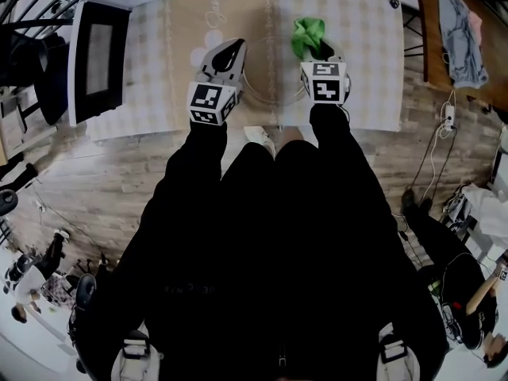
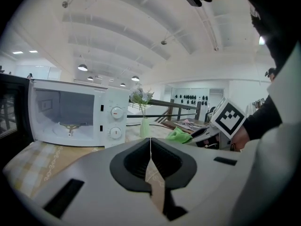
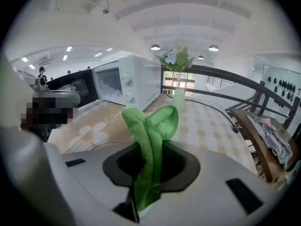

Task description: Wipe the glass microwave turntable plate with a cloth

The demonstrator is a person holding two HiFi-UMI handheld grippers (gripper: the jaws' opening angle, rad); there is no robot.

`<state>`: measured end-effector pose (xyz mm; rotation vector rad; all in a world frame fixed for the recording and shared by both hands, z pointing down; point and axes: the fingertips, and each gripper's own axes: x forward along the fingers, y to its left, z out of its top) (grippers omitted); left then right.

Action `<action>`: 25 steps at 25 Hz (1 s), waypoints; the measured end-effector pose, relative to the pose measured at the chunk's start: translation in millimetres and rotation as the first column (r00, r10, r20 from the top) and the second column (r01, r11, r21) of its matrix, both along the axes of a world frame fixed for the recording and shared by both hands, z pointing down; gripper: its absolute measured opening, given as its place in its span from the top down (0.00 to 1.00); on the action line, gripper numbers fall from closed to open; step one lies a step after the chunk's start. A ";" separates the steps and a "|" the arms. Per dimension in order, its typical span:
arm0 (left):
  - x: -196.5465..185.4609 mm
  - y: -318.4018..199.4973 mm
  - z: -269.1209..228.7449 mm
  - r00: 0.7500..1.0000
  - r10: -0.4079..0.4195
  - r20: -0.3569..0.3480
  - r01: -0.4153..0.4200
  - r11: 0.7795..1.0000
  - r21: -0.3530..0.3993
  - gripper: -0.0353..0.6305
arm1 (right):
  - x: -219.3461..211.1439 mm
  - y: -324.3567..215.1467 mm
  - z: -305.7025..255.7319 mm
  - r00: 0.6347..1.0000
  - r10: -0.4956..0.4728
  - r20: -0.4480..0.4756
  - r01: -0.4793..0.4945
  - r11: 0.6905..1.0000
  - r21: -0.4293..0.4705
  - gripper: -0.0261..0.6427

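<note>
Left claw [image 2: 150, 147]: shut, jaw tips meeting, nothing visible between them. It sits low over the surface [image 1: 361, 62] at the left rim of the glass turntable plate [image 1: 270, 87]; can't tell if it touches the rim. Right claw [image 3: 150, 150]: clamped on green cloth [image 3: 151, 124], which is bunched and sticks up past the jaw tips. In head view the cloth [image 1: 308, 35] is at the plate's far right edge, right claw [image 1: 316, 52] just behind it. The plate lies flat on the surface, between the two claws. Microwave [image 2: 77, 117] is to the left, door open, cavity empty. Vase with flowers [image 3: 178, 97] is beside the microwave.
</note>
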<state>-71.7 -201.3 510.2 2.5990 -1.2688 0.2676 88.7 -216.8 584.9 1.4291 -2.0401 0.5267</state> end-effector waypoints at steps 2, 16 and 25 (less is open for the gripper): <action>2.1 0.1 -1.8 1.000 -0.007 0.000 0.007 1.000 0.006 0.91 | -7.5 -0.8 -6.5 1.000 -0.019 0.019 0.018 1.000 0.019 0.83; -58.5 8.5 7.2 0.996 -0.084 0.022 0.085 0.996 -0.006 0.91 | -145.4 13.0 -27.0 0.970 -0.217 0.113 0.214 0.976 0.035 0.83; -100.5 16.1 16.6 0.987 -0.159 0.032 0.160 0.987 -0.033 0.91 | -196.7 20.7 8.1 0.949 -0.285 0.138 0.292 0.956 -0.037 0.83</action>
